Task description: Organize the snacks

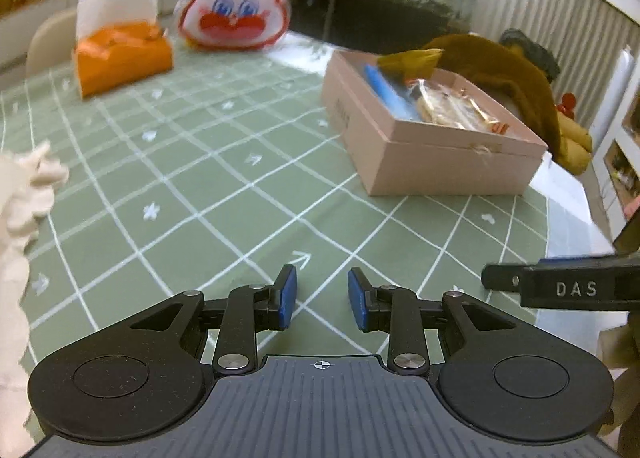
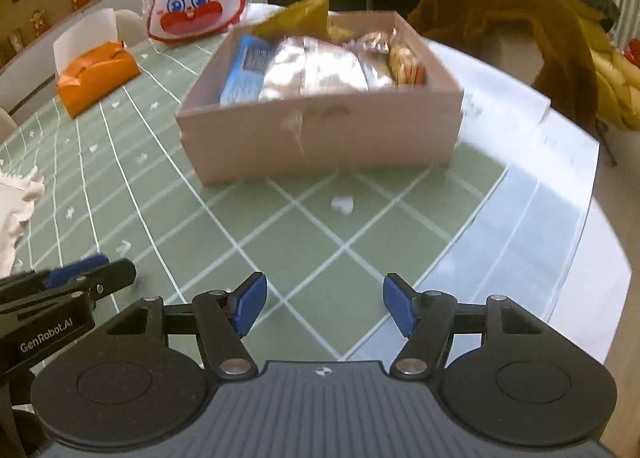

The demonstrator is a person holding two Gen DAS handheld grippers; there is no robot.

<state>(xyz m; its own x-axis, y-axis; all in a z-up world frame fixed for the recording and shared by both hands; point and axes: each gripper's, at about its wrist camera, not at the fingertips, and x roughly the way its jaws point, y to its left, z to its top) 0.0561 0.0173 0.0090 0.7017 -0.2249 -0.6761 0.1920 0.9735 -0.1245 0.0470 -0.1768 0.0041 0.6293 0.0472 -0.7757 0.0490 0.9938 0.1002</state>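
Note:
A pink cardboard box stands on the green checked tablecloth and holds several snack packets: a blue one, a silvery one, a clear bag of biscuits and a yellow one. The same box sits at the right in the left wrist view. My right gripper hangs open over the cloth in front of the box, nothing between its blue pads. My left gripper is open too, over bare cloth, and shows at the lower left of the right wrist view.
An orange tissue box and a rabbit-faced bag stand at the table's far side. A brown coat lies over a chair behind the box. Something white and lumpy sits at the left edge. The table's rim curves at right.

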